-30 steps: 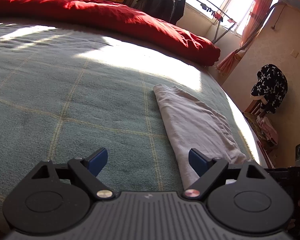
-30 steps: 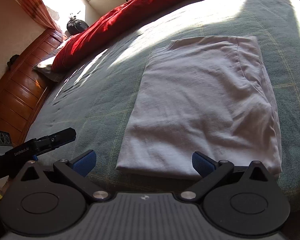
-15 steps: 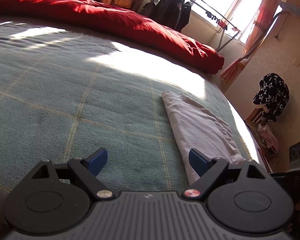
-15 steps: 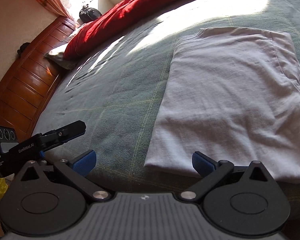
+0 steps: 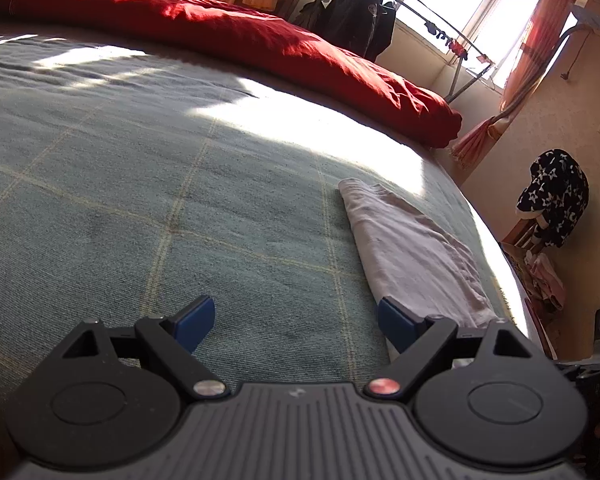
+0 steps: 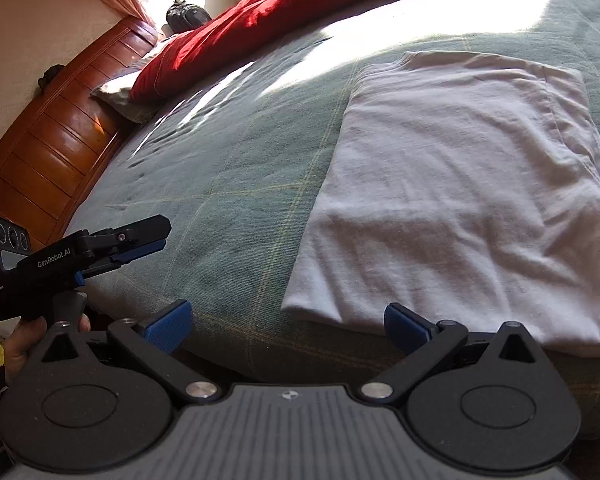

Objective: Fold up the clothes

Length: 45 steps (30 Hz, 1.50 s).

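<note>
White folded shirt (image 6: pixel 452 200) flat on green bedspread (image 5: pixel 180 200), both grippers pulled further back, jaws spread, empty.

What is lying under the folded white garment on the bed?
The white garment lies flat on the green checked bedspread, which shows all around it. Nothing else pokes out from its edges. Whether anything is tucked inside its folded layers cannot be seen.
</note>
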Motion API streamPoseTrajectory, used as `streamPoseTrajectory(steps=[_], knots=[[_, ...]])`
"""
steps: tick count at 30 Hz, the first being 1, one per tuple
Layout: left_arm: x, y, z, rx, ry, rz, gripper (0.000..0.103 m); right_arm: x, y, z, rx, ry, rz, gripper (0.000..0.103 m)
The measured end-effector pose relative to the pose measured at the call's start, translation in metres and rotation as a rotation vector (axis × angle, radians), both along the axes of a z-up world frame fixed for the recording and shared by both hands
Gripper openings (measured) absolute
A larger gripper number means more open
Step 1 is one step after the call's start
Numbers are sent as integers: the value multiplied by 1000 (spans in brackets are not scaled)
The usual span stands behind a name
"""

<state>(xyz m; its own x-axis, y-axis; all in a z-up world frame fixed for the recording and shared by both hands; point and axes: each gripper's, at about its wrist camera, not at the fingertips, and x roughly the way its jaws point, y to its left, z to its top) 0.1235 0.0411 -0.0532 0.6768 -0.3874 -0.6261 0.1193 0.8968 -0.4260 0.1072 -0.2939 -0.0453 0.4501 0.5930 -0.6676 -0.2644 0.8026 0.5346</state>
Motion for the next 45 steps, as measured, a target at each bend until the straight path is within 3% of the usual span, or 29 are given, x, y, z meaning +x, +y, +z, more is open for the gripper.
streamPoseTrajectory(steps=[5,9,16,21,26,30,33,45], knots=[[3,-13,-2,11,11,-32,89,5,-52,-19,17,70,-188,103],[7,-21,-3,22,21,-47,89,-2,-71,-22,99,72,-197,103],[11,-35,-3,42,33,-65,89,24,-89,-1,128,-28,-251,103],[13,-38,-4,58,49,-64,89,50,-96,-17,64,-9,-306,103],[22,-44,-6,65,61,-68,89,34,-111,-19,104,-22,-308,103],[28,-60,-7,62,60,-116,89,23,-105,-14,80,-26,-247,103],[27,-68,-8,41,53,-152,89,16,-104,-24,33,19,-246,103],[44,-92,0,-90,38,-260,89,-5,-133,-20,150,-42,-329,103]])
